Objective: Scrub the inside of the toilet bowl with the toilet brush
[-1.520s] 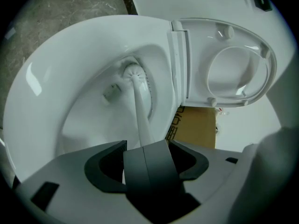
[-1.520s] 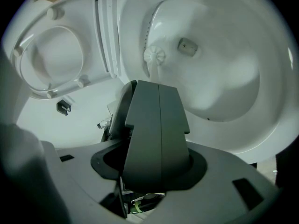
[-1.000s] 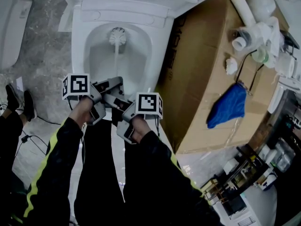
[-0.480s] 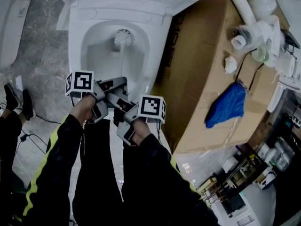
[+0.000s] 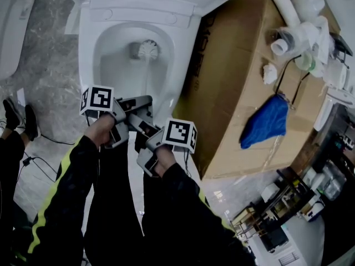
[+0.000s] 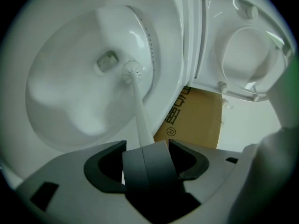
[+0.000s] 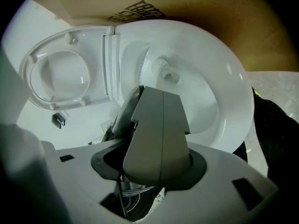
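The white toilet bowl (image 5: 111, 26) lies ahead of me with its seat and lid (image 6: 247, 55) raised. A white toilet brush reaches into the bowl; its round bristle head (image 5: 148, 50) rests near the drain opening (image 6: 107, 60) at the back of the bowl. The thin handle (image 6: 140, 118) runs back to my left gripper (image 6: 145, 146), whose jaws are shut on it. The right gripper (image 7: 159, 91) hovers just right of and behind the left one (image 5: 141, 103), jaws pressed together with nothing visible between them. The brush head (image 7: 162, 69) also shows past the right gripper's tips.
A large cardboard box (image 5: 238, 93) stands tight against the toilet's right side, carrying a blue cloth (image 5: 267, 122) and white pipe fittings (image 5: 294, 26). Another person's shoes (image 5: 19, 121) and a cable (image 5: 50, 140) are on the grey floor at left.
The brush head has swept from the back centre of the bowl down and to the right. Both grippers have shifted slightly lower and rightward.
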Tool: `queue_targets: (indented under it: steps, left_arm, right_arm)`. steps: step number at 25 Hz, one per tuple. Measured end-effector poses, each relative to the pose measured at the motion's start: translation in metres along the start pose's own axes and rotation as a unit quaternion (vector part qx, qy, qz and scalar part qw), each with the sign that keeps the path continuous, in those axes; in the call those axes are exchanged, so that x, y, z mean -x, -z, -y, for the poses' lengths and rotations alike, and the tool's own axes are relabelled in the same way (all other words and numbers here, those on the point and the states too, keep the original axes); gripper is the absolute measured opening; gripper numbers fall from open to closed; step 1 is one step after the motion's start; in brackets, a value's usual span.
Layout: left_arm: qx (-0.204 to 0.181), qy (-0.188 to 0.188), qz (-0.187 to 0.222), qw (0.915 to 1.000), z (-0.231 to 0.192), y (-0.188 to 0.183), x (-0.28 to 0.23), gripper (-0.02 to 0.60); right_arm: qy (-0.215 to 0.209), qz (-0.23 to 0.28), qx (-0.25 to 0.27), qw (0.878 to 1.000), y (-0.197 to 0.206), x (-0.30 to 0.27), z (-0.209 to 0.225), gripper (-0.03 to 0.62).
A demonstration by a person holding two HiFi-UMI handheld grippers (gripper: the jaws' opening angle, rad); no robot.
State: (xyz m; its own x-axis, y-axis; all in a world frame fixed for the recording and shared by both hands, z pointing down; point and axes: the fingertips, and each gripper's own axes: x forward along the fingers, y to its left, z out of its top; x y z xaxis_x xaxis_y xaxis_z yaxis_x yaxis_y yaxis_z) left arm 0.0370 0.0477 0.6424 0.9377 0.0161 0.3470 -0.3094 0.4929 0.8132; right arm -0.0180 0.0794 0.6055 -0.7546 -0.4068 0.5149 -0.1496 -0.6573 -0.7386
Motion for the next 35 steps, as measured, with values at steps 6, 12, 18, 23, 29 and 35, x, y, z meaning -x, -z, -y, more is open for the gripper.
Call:
queue_targets:
  steps: [6,12,18,23,29,35]
  left_arm:
    - [0.011,-0.007,-0.020,0.9997,-0.006,0.014,-0.002,0.268]
    - [0.033,-0.006,-0.036,0.9988,-0.011,0.030,-0.002,0.268]
    - [0.053,-0.023,-0.052,0.9970,-0.021,0.049,0.005,0.268]
    - [0.069,-0.039,-0.060,0.9950,-0.027,0.063,0.012,0.268]
    - [0.079,-0.057,-0.067,0.9929,-0.030,0.078,0.018,0.268]
    - [0.089,-0.072,-0.064,0.9914,-0.036,0.093,0.026,0.268]
  right_arm:
    - [0.004,0.015,-0.018,1.000,0.006,0.008,0.008,0.222]
    - [0.022,0.022,-0.029,0.999,0.017,0.015,0.017,0.222]
    - [0.030,0.029,-0.062,0.997,0.035,0.022,0.022,0.222]
    - [0.033,0.031,-0.092,0.995,0.050,0.025,0.026,0.222]
    - [0.030,0.032,-0.107,0.993,0.062,0.031,0.028,0.222]
    - [0.032,0.024,-0.124,0.991,0.078,0.036,0.031,0.222]
